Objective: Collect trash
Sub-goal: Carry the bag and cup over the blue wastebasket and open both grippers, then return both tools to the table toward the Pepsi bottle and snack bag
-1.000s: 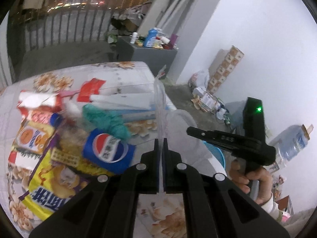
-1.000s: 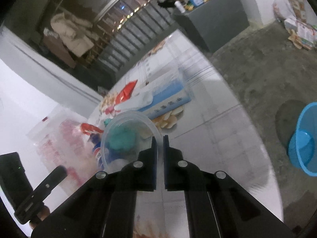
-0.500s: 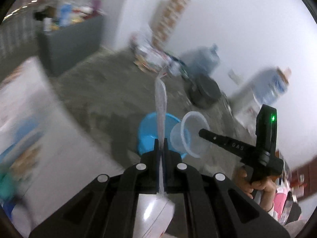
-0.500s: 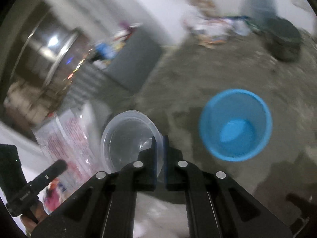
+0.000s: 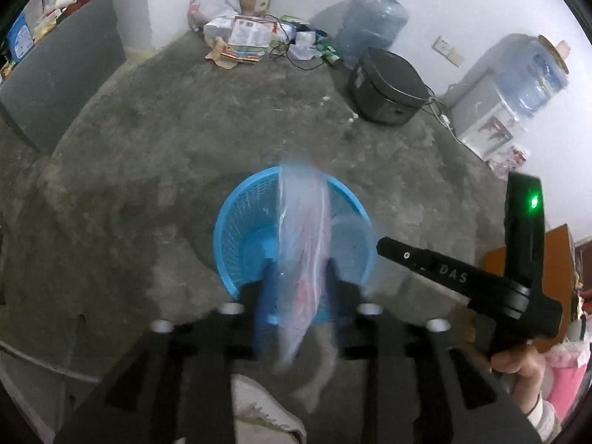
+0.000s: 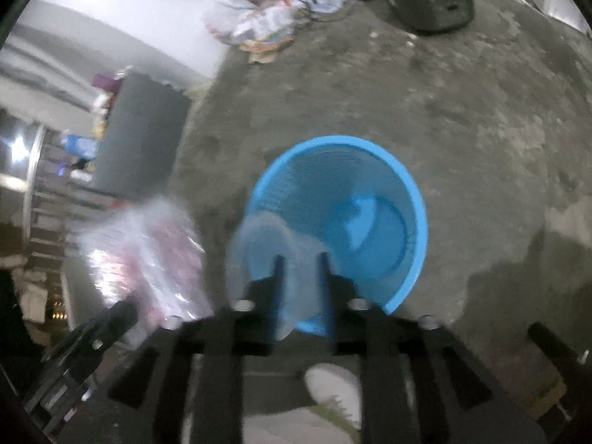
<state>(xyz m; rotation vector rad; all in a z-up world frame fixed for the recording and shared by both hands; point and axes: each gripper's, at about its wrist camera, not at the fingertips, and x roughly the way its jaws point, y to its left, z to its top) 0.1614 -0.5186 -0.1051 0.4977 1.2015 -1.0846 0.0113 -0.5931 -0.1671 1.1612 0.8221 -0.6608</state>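
Note:
A blue mesh waste basket (image 5: 240, 236) stands on the concrete floor, and it also shows in the right wrist view (image 6: 355, 192). My left gripper (image 5: 301, 277) is open above it, with a clear plastic bag with red print (image 5: 303, 229) blurred between the spread fingers. The bag also shows in the right wrist view (image 6: 148, 255). My right gripper (image 6: 299, 262) is open over the basket's near rim, with a clear plastic cup (image 6: 259, 244) blurred in front of the fingers. The right gripper also shows in the left wrist view (image 5: 384, 248).
A black rice cooker (image 5: 388, 88) sits on the floor beyond the basket. Water jugs (image 5: 370, 22), a dispenser (image 5: 518, 85) and a litter pile (image 5: 251, 37) line the wall. A grey cabinet (image 5: 59, 70) stands at left. My white shoe (image 5: 266, 410) is below.
Both grippers swung from the table to above the blue basket. Both have opened; the bag and the cup now look loose and blurred between the fingers.

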